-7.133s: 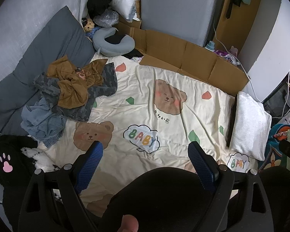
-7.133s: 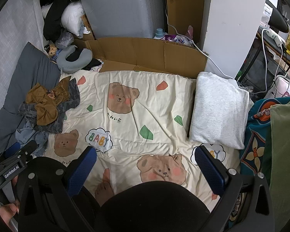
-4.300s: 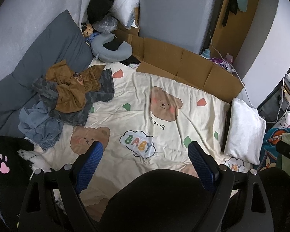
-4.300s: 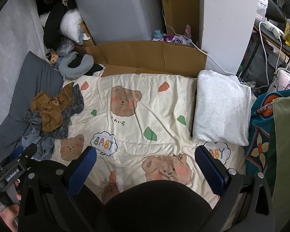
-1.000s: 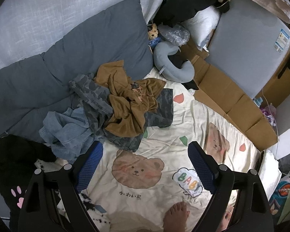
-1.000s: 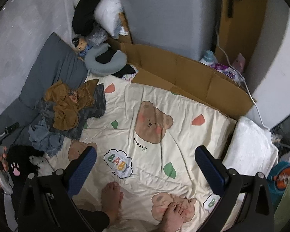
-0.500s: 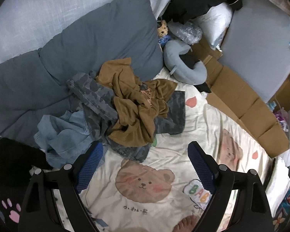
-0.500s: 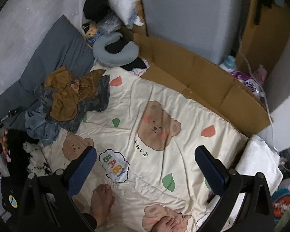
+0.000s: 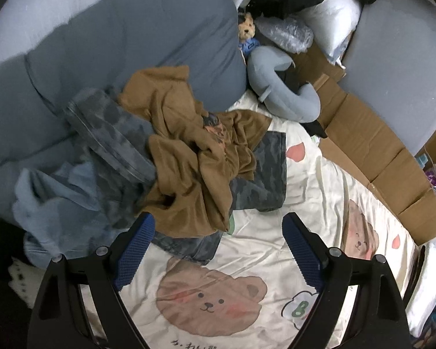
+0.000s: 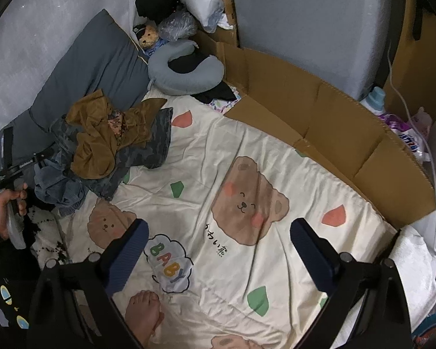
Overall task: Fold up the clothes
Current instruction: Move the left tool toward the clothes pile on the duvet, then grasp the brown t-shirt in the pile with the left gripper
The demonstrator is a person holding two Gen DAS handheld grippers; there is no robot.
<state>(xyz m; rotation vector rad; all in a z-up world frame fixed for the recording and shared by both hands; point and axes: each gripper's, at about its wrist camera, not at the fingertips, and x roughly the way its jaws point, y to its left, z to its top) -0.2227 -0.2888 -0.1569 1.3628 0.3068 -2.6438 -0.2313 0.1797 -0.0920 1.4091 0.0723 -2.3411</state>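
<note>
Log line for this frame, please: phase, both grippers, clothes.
phase: approach | left gripper: open, empty, over brown garment | right gripper: open, empty, over bear blanket | clothes pile: unfolded

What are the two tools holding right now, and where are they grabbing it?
Nothing. The left tool hangs open above the brown top on the clothes pile, not touching it. The right tool is open above the bear blanket.
</note>
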